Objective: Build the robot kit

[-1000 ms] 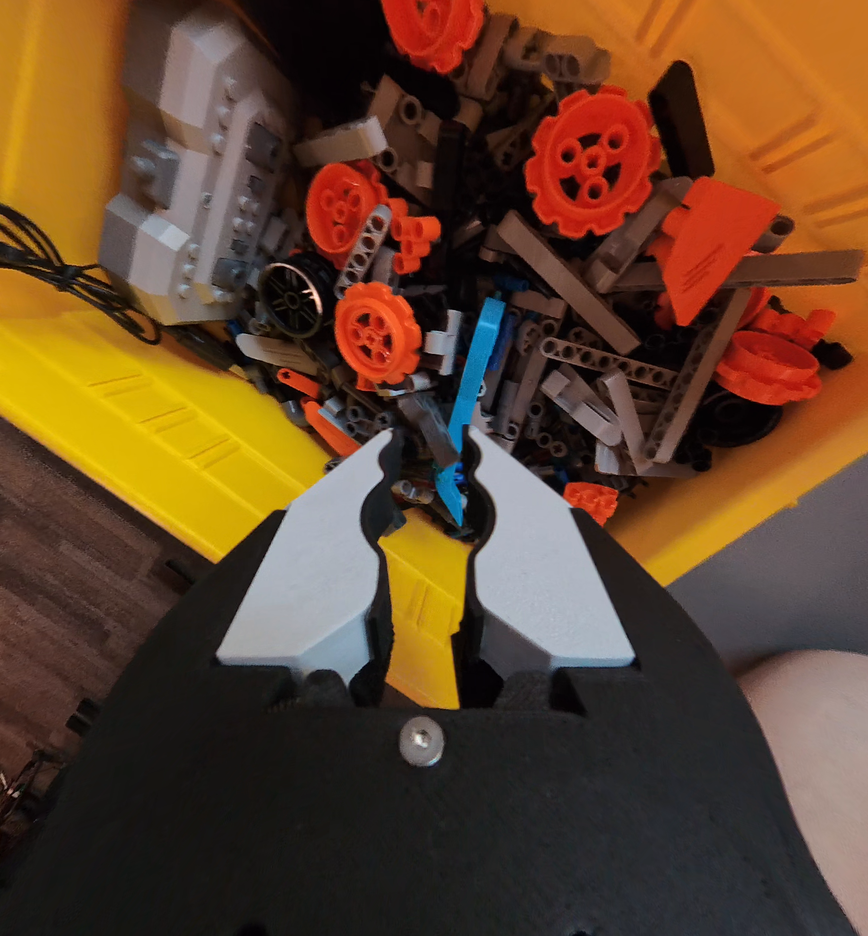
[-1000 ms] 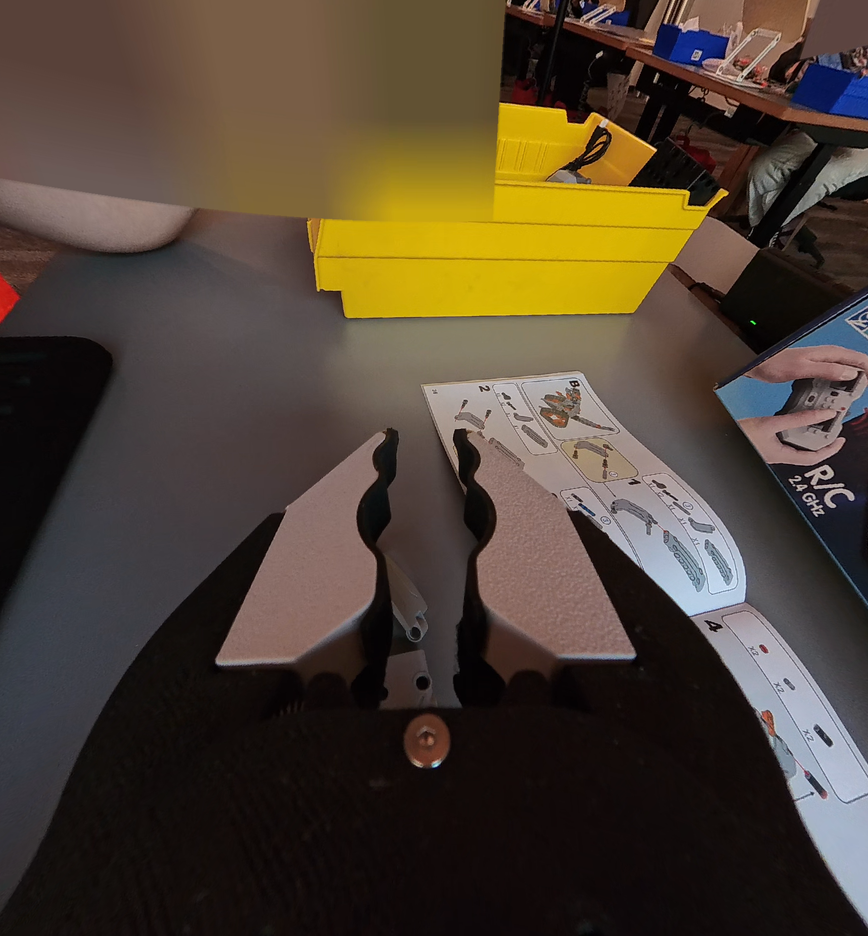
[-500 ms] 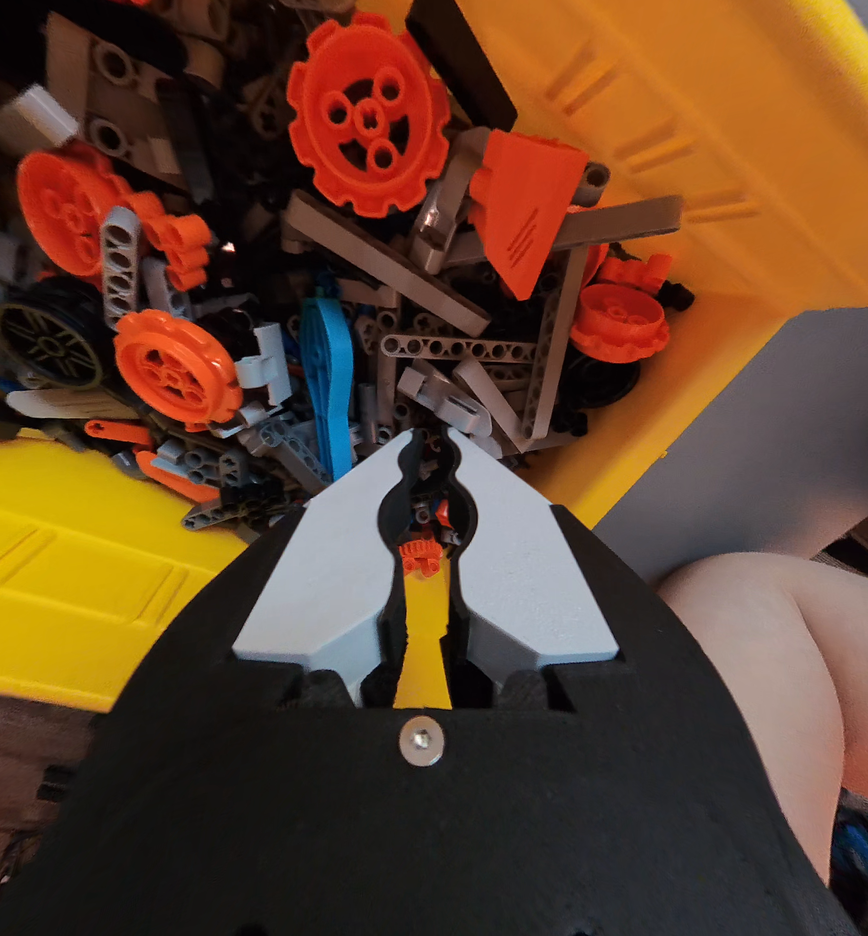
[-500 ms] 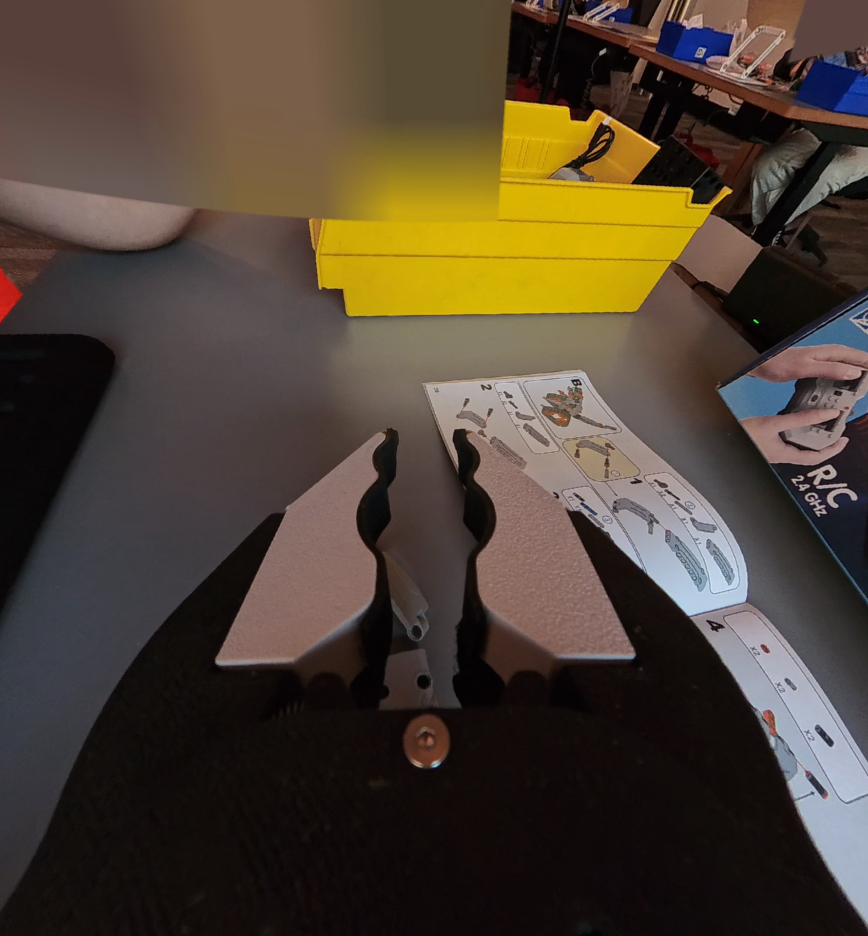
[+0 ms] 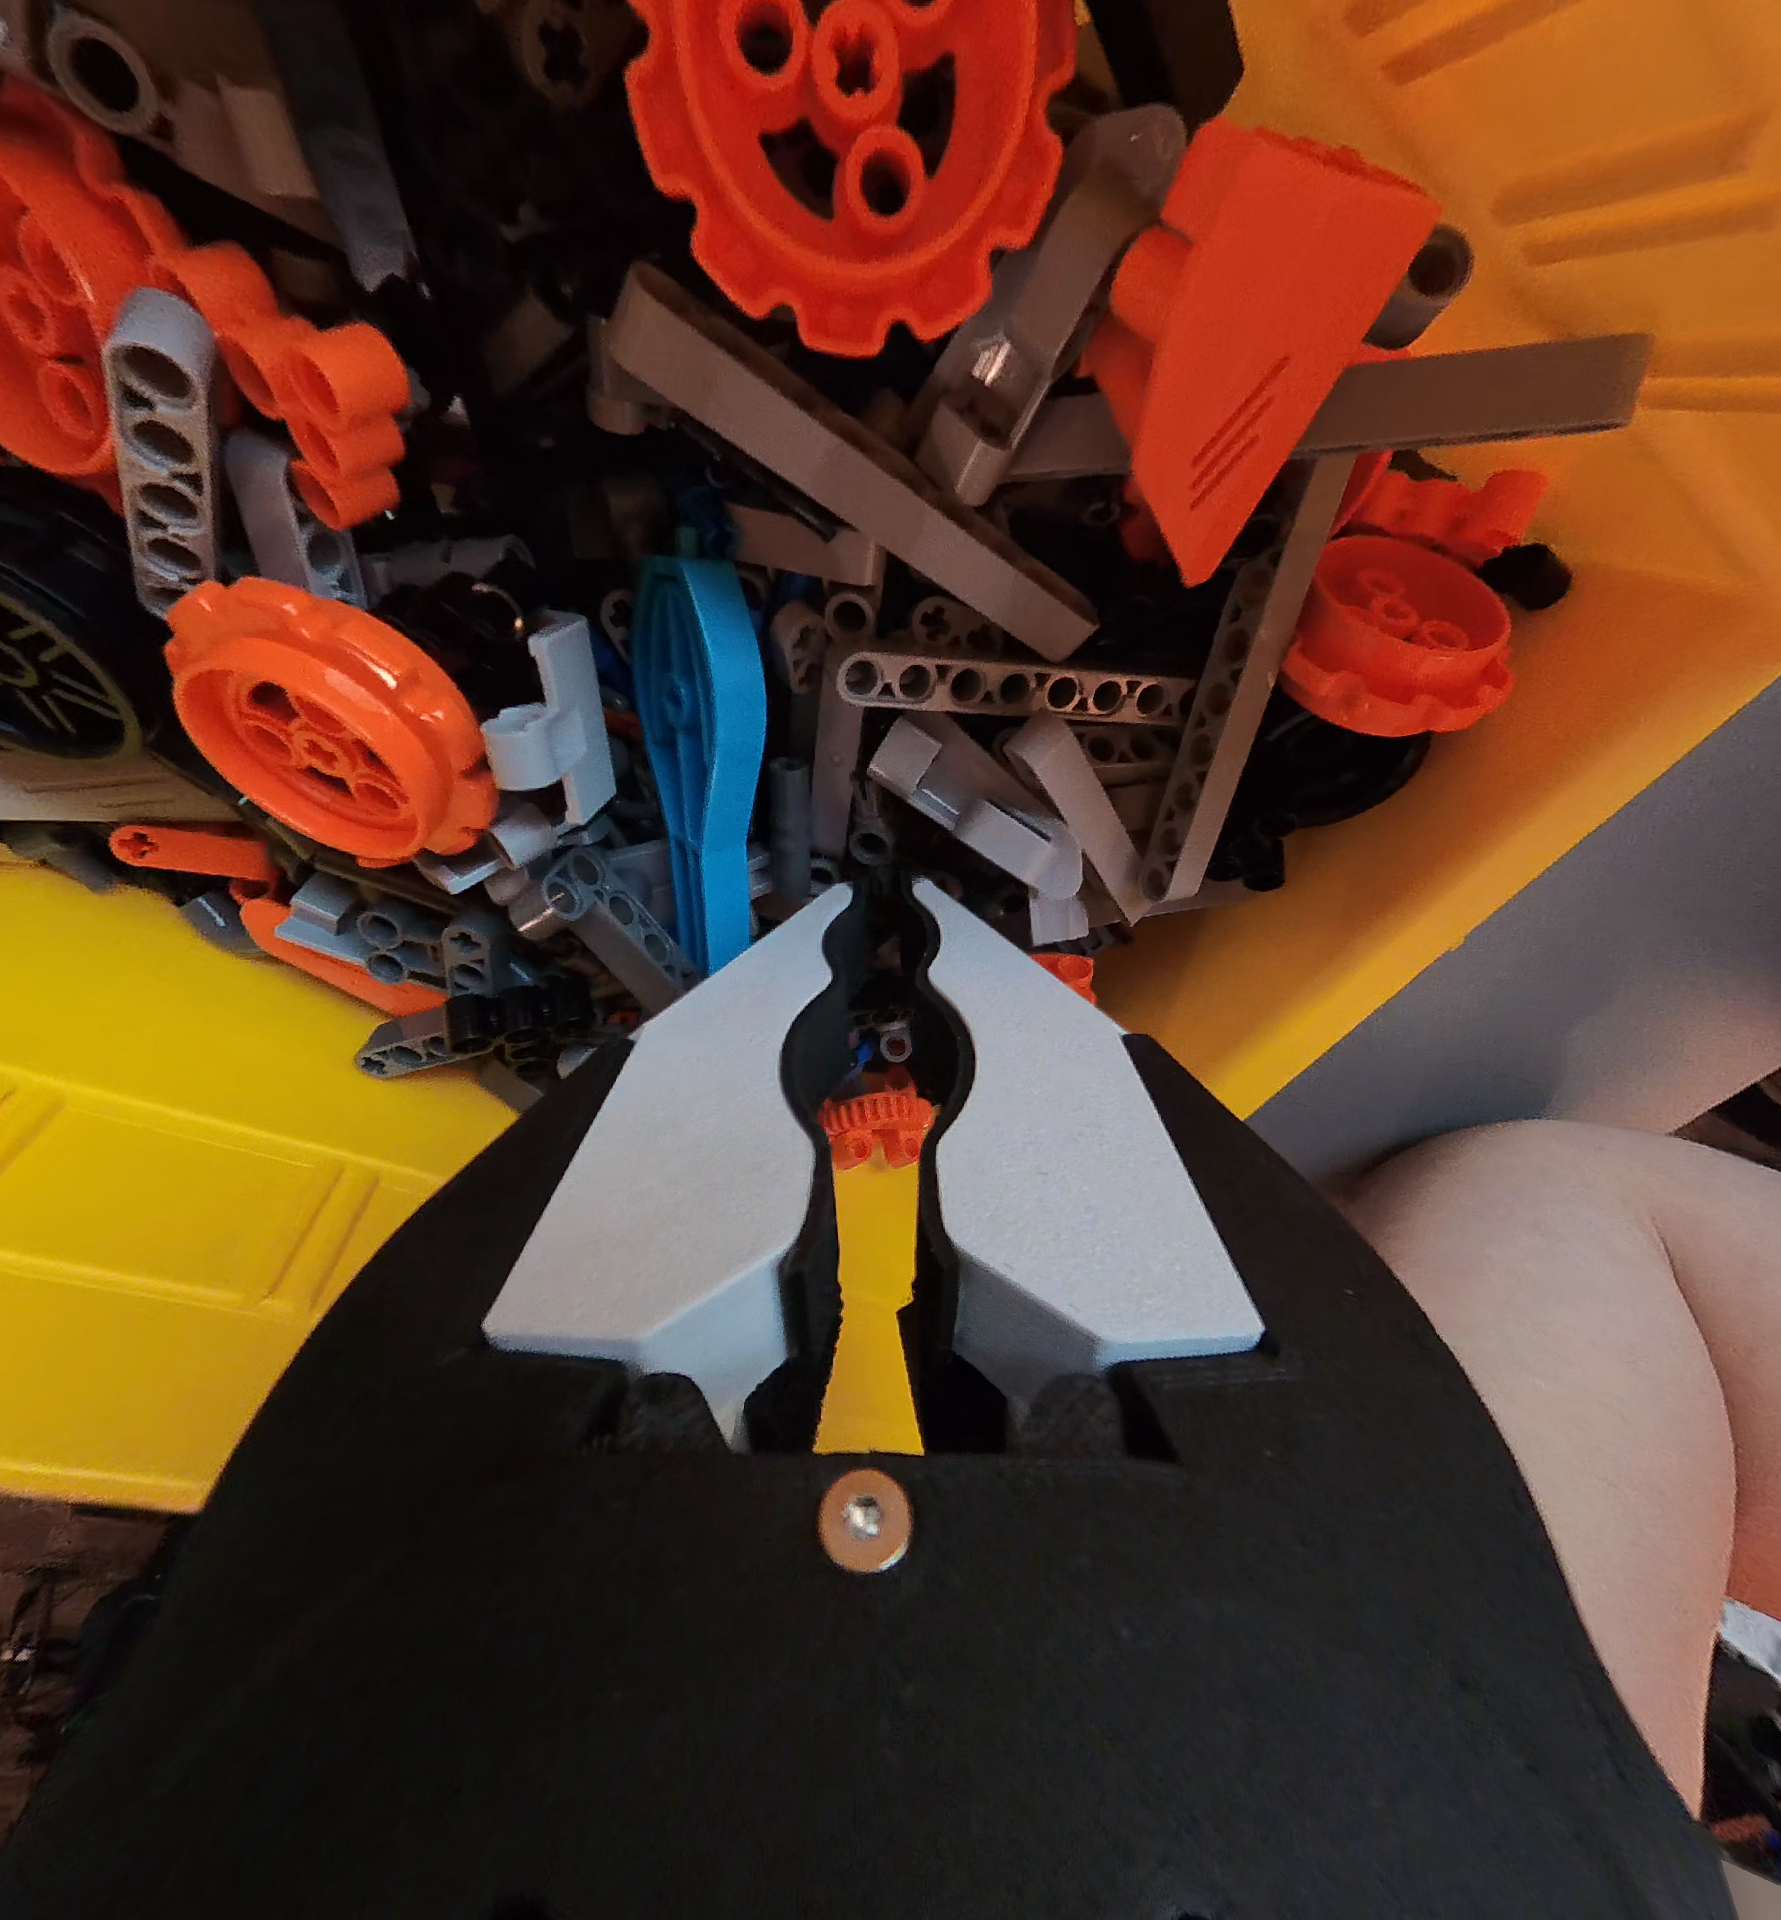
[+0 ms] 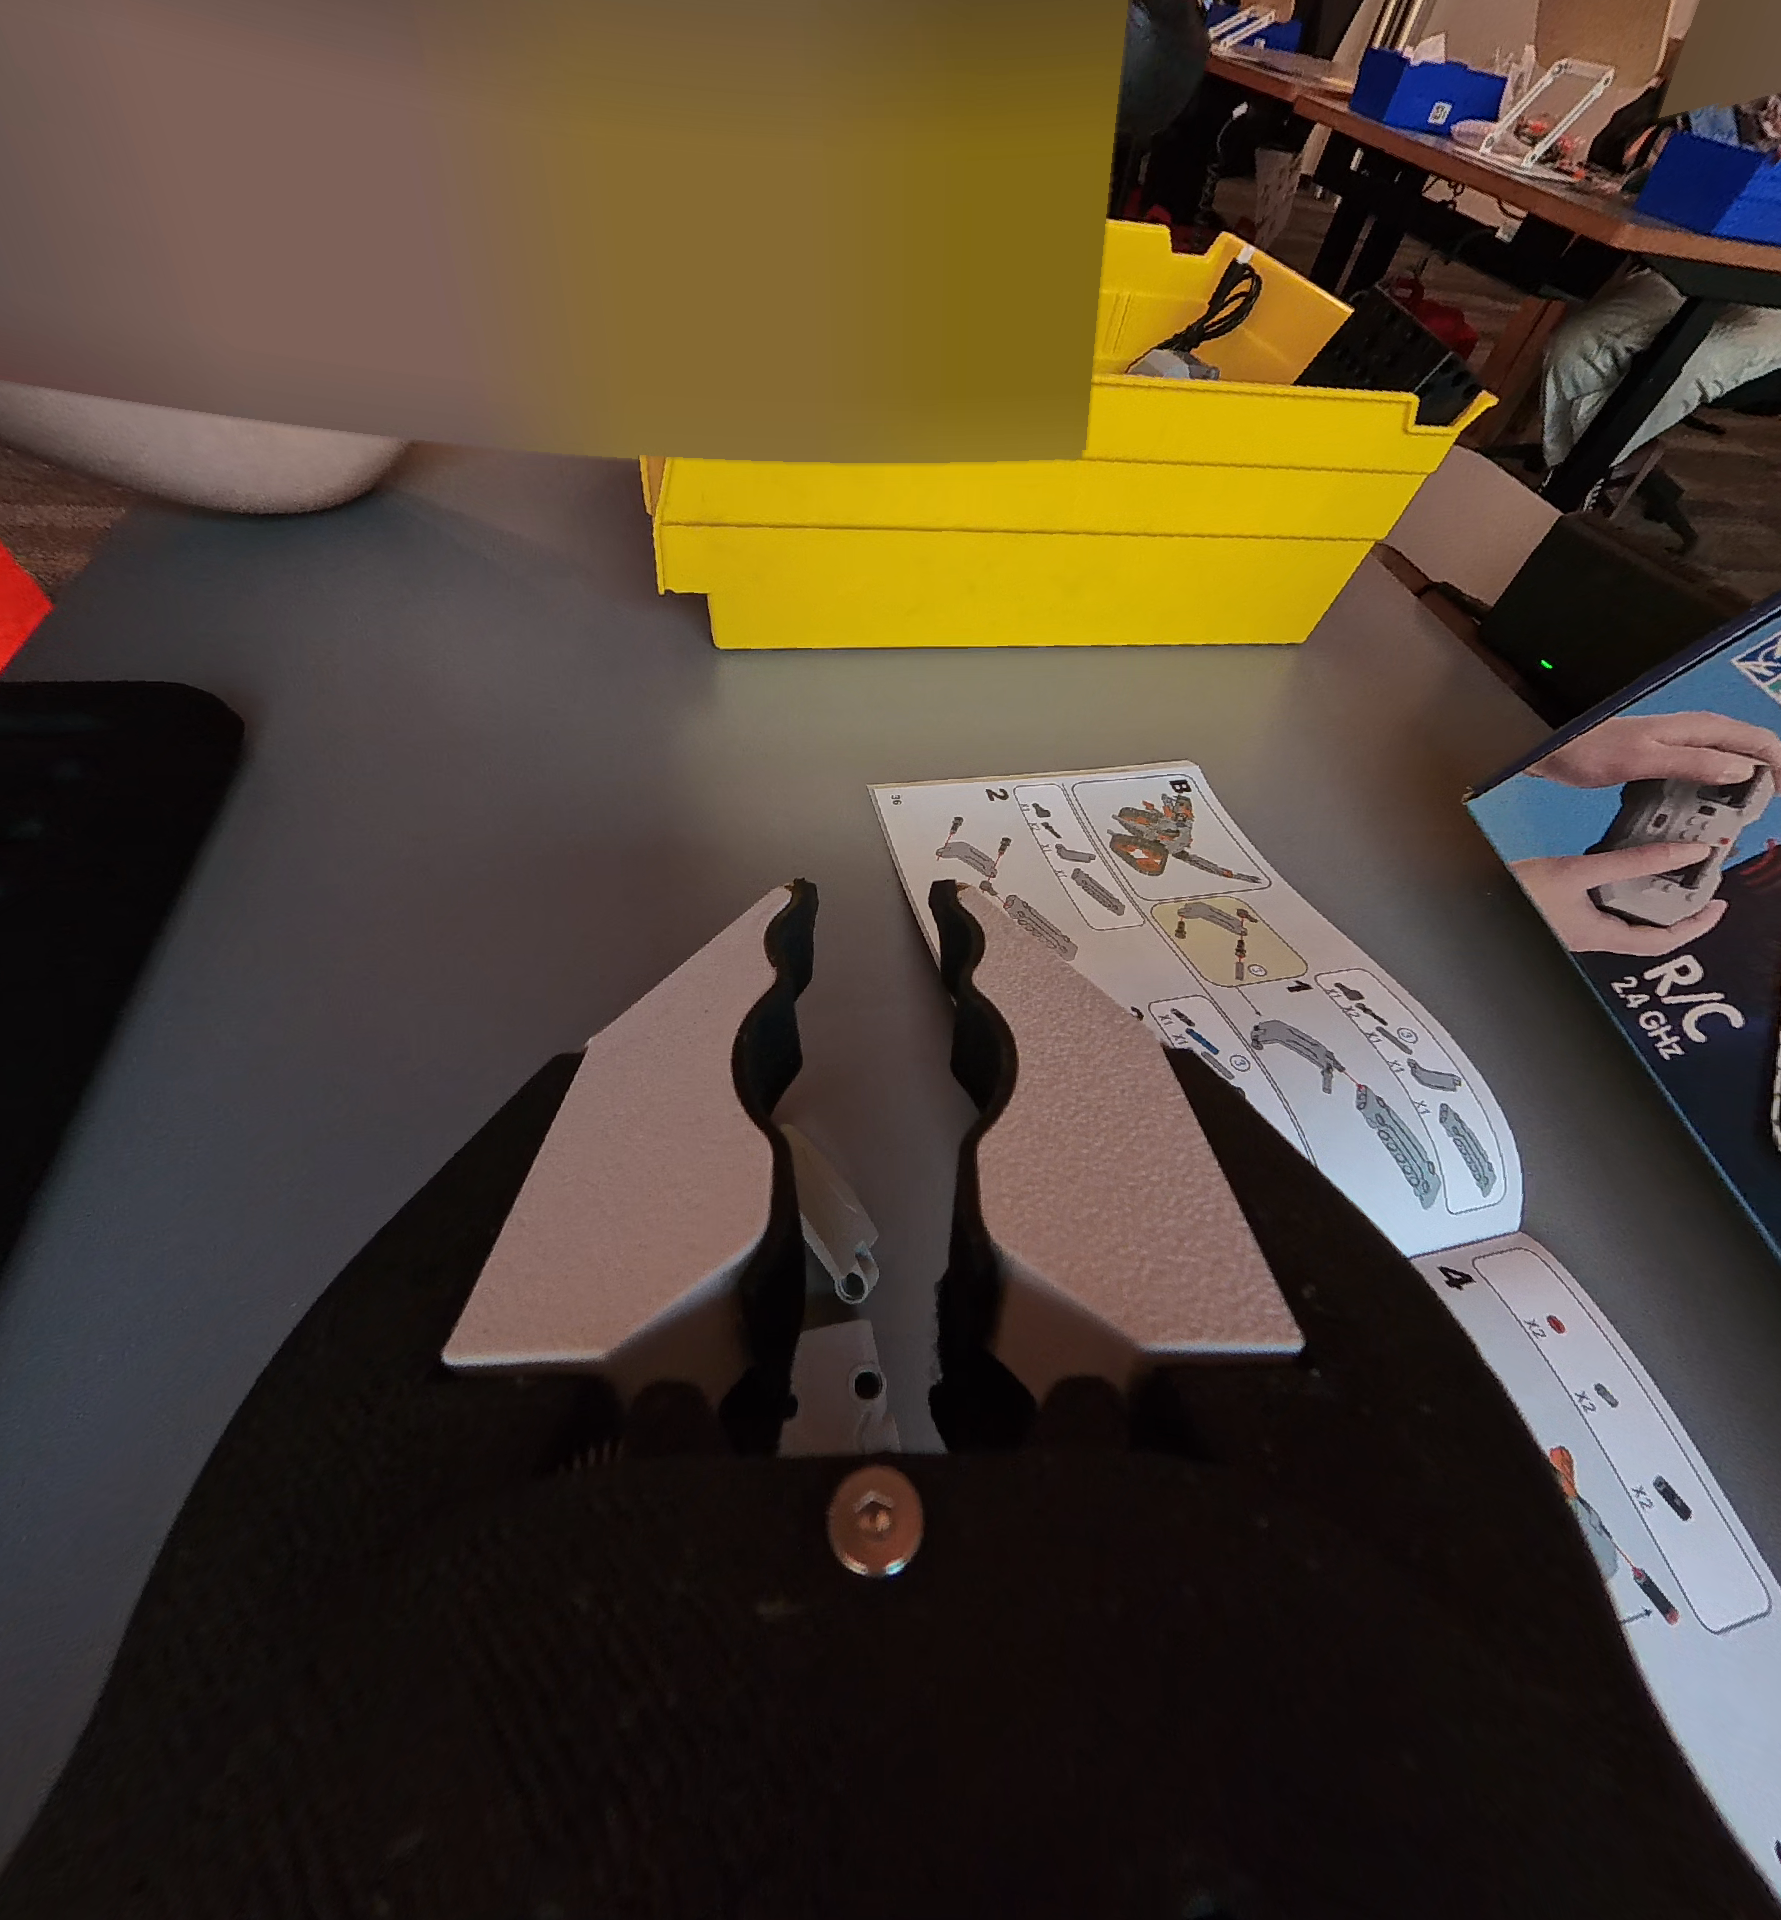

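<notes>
The left gripper [image 5: 884, 902] is parked right over a yellow bin [image 5: 138, 1195] stuffed with building-toy parts, tips nearly pressed together with just a sliver of gap; whether anything is actually pinched up at the tips can't be told. A small orange gear [image 5: 875, 1127] is seen through the wider gap further back between the fingers, apparently lying in the bin below. A blue curved piece [image 5: 704, 748] is found just left of the tips, a grey holed beam [image 5: 1011, 686] just beyond them, and big orange toothed wheels [image 5: 844, 156] higher in the pile. The right gripper [image 6: 870, 899] is held low over a grey table [image 6: 450, 727], fingers spread and nothing gripped; a small grey part [image 6: 839, 1226] is seen on the table between the fingers. An instruction sheet [image 6: 1229, 987] is touched or overlapped by the right fingertip, with a printed box [image 6: 1696, 883] off to the right.
</notes>
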A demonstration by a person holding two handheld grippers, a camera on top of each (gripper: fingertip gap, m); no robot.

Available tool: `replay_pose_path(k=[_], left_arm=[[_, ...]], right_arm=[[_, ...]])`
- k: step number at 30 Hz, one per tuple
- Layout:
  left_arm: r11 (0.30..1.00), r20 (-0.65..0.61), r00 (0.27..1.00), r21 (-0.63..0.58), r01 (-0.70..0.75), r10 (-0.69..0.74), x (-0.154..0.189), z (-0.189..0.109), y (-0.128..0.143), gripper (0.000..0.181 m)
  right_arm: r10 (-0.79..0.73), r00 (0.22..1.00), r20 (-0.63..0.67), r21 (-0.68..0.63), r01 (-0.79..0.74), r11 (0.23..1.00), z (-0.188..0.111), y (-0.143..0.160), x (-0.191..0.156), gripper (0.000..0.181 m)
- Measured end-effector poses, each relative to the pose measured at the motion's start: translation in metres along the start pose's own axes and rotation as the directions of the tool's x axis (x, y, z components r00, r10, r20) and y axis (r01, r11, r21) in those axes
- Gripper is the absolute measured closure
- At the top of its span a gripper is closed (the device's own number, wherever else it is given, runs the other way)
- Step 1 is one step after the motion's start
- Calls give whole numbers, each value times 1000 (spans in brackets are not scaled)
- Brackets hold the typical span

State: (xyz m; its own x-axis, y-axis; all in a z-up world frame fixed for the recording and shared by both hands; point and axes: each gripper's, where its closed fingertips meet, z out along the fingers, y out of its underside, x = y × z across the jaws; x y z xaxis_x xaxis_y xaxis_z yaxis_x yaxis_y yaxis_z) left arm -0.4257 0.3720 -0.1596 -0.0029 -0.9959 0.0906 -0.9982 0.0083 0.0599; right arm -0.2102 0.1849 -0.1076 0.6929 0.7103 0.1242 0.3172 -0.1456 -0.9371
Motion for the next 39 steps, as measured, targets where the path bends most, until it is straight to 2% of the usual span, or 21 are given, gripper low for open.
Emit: replay_pose_path(k=[7, 16, 19, 23, 30, 34, 39], left_arm=[[994, 86, 996, 100, -47, 38, 1, -23, -5, 179], [993, 209, 976, 96, -74, 53, -3, -36, -10, 178], [981, 298, 952, 149, -126, 77, -4, -52, -26, 179], [946, 355, 923, 218, -239, 151, 10, -67, -50, 178], [905, 330, 907, 242, -349, 262, 36, -69, -63, 178], [933, 352, 912, 204, -295, 211, 20, -67, -50, 178], [986, 390, 920, 145, -85, 22, -24, -61, -15, 179]], right_arm=[[-2, 1000, 7, -11, 2, 1000, 1, 2, -1, 158], [-9, 1000, 4, -16, 9, 1000, 1, 3, -1, 158], [-13, 1000, 3, -23, 13, 1000, 1, 4, -1, 159], [-20, 1000, 0, -24, 20, 999, 1, 4, -1, 159], [-21, 1000, 4, -35, 21, 999, 3, 6, -2, 159], [-26, 1000, 5, -40, 27, 999, 3, 7, -3, 159], [-22, 1000, 9, -45, 22, 999, 5, 9, -3, 159]])
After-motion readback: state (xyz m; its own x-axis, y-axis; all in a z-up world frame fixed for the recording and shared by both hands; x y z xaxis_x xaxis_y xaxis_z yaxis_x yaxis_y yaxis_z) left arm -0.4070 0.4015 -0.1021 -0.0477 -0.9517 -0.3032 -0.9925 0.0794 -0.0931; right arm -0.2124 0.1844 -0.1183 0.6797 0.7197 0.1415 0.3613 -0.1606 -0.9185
